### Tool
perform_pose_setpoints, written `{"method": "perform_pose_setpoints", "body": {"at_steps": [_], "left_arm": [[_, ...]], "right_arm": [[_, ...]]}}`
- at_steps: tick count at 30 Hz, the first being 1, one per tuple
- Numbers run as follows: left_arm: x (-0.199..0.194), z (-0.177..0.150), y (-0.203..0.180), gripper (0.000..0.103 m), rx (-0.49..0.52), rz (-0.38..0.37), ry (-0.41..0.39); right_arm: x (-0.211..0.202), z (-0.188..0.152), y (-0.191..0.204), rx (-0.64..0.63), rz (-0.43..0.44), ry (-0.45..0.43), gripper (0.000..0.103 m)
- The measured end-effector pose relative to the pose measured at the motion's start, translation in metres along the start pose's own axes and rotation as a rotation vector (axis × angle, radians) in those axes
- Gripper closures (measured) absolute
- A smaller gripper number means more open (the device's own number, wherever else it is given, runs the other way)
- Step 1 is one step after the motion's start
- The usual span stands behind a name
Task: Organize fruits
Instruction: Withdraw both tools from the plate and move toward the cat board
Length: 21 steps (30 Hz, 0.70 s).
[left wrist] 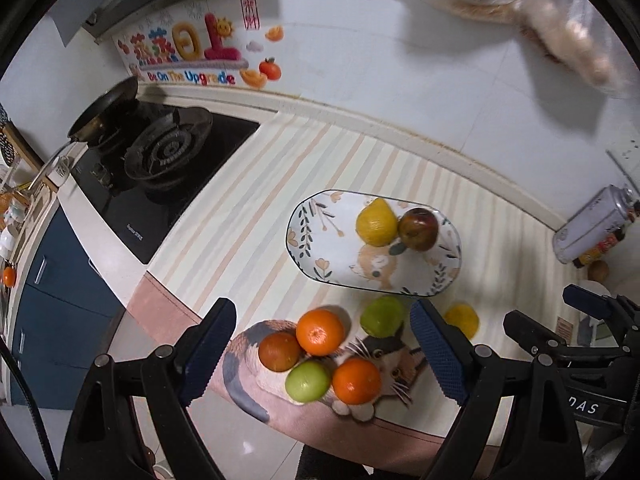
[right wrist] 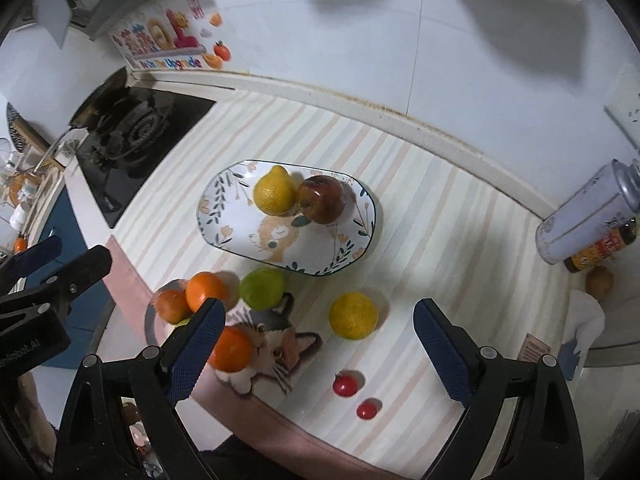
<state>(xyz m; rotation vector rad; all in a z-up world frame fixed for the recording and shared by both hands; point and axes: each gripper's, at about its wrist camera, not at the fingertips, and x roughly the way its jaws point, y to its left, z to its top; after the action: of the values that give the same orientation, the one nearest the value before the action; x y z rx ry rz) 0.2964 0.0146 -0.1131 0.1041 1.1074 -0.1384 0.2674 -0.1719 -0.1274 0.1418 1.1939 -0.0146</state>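
An oval flower-patterned plate (left wrist: 320, 236) (right wrist: 228, 216) holds a yellow lemon (left wrist: 376, 222) (right wrist: 274, 196) and a dark red apple (left wrist: 418, 229) (right wrist: 322, 199). On the striped mat lie two oranges (left wrist: 320, 332) (left wrist: 356, 381), a dark red fruit (left wrist: 279, 351), two green fruits (left wrist: 308, 381) (left wrist: 382, 316), a yellow fruit (right wrist: 353, 315) and two small red tomatoes (right wrist: 345, 385) (right wrist: 367, 410). My left gripper (left wrist: 324, 356) is open above the fruit cluster. My right gripper (right wrist: 320, 352) is open above the mat, near the yellow fruit.
A gas stove (left wrist: 160, 152) with a black pan (left wrist: 104, 108) stands at the left. A silver canister (right wrist: 588, 216) and a bottle (right wrist: 600, 248) lie at the right by the wall. The counter's front edge runs just below the fruits.
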Motion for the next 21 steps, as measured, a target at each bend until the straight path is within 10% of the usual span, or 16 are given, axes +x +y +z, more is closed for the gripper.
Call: {"method": "perform_pose_setpoints", "body": {"at_steps": [21], "left_arm": [[-0.077, -0.031, -0.012, 0.014, -0.042, -0.067, -0.072]], "right_arm": [[-0.099, -0.035, -0.006, -0.012, 0.064, -0.124, 0.006]]}}
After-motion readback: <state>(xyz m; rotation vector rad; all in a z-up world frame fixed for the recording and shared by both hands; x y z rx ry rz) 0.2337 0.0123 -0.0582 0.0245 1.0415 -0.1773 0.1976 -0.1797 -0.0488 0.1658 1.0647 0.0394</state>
